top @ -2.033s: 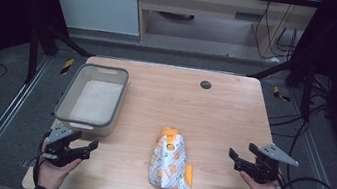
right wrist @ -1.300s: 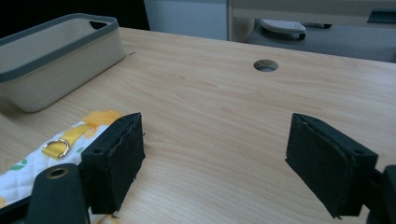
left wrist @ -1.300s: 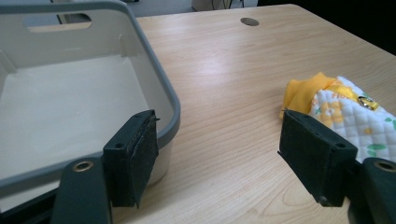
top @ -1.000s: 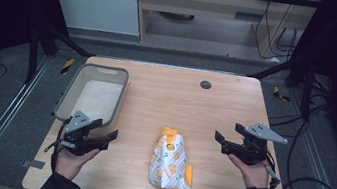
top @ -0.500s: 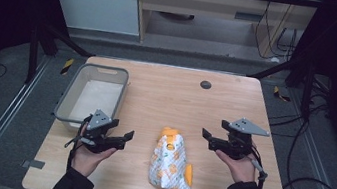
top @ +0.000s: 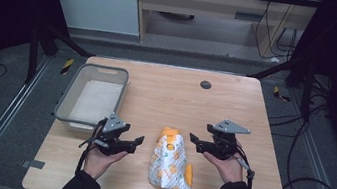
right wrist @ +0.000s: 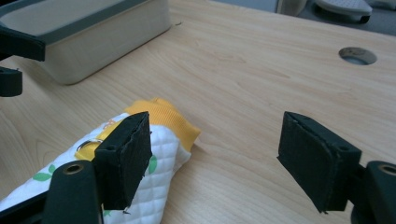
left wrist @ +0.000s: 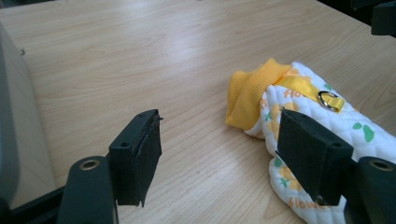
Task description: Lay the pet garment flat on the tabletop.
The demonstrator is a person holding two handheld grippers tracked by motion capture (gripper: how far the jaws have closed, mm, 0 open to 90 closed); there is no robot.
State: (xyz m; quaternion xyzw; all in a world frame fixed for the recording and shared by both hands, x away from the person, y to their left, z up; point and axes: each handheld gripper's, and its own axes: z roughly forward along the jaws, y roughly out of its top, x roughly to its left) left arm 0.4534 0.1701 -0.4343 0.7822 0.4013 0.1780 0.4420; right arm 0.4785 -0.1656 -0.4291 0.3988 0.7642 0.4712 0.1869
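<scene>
High view: a quilted white mitt (top: 171,163) with an orange cuff lies near the table's (top: 167,87) front edge, between the left gripper (top: 135,141) and right gripper (top: 194,142) — both spread wide, grasping nothing. Closing in evenly from either side should pinch it squarely. Left gripper view adds a metal ring (left wrist: 326,98) on the yellow loop — too small from above.

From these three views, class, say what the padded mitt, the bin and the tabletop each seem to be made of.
Oven mitt: quilted printed cloth with a ribbed yellow knit cuff, going by the stitched diamonds.
Bin: probably matte grey plastic, with smooth walls and a rolled rim.
Tabletop: pale wood or wood-look laminate, showing grain lines and a faint sheen.
</scene>
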